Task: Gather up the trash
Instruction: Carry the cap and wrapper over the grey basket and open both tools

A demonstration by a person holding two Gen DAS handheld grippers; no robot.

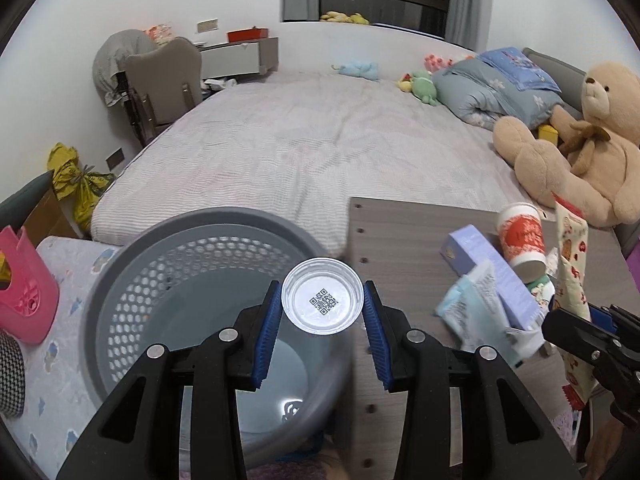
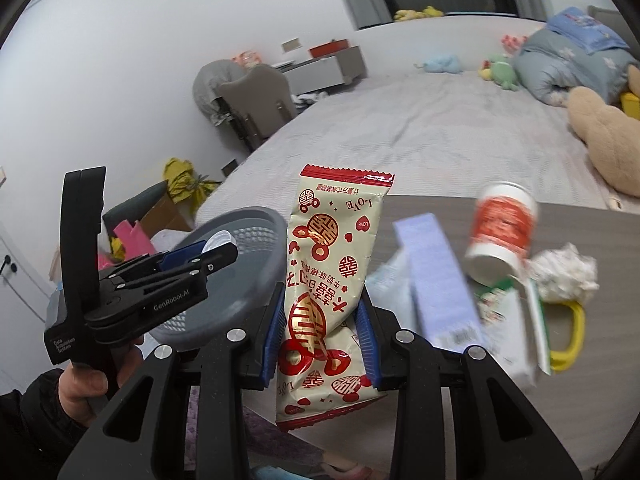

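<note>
There are two grippers, and each one holds one piece of trash. The left gripper [image 1: 323,307] has its jaws closed on one small clear plastic cup [image 1: 322,295], held above one grey basket [image 1: 132,264]. The right gripper [image 2: 323,328] has its jaws closed on one cream and red snack wrapper [image 2: 328,280], held upright over the edge of the wooden table [image 2: 580,224].

On the table I count one red and white paper cup [image 2: 502,232] lying on its side, one lilac box [image 2: 436,276] and one crumpled white tissue [image 2: 566,276].

Only the left wrist view shows the inside of the basket and the QR code on the cup. Only the right wrist view shows the person's hand [image 2: 86,388] on the left gripper's handle
</note>
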